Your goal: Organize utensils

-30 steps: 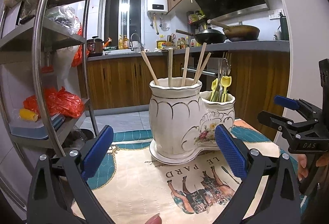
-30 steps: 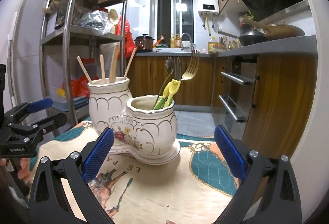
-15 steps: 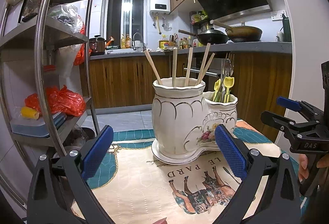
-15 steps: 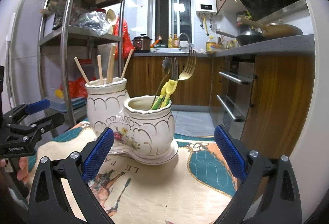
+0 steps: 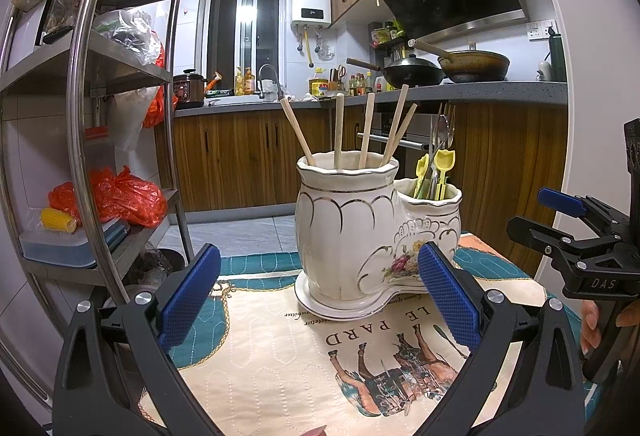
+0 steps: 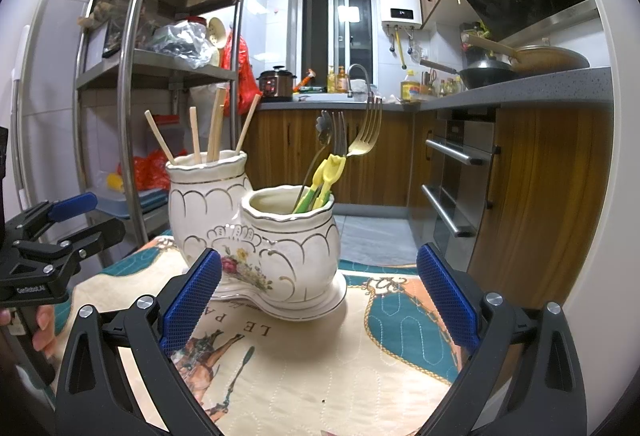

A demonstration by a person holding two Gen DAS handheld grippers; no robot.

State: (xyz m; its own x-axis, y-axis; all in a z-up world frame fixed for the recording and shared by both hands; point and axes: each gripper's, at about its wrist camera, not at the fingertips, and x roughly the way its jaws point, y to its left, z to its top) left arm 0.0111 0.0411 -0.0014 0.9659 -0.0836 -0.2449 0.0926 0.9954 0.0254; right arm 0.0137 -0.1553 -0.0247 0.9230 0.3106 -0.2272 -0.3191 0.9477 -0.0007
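Standing on the cloth (image 5: 280,356), the holder (image 5: 348,236) carries chopsticks (image 5: 340,132) in its tall pot; forks (image 6: 366,132) and spoons (image 6: 330,172) in the low pot. Left gripper (image 5: 320,300) and right gripper (image 6: 318,300): fingers released, empty, w/ holder just ahead.

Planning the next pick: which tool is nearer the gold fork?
Right. The right tool faces the short compartment holding the gold fork; the left tool faces the tall chopstick side, farther off.

Chopsticks (image 5: 340,128) in taller pot (image 5: 344,232), forks (image 6: 370,128) in lower pot (image 6: 296,252).
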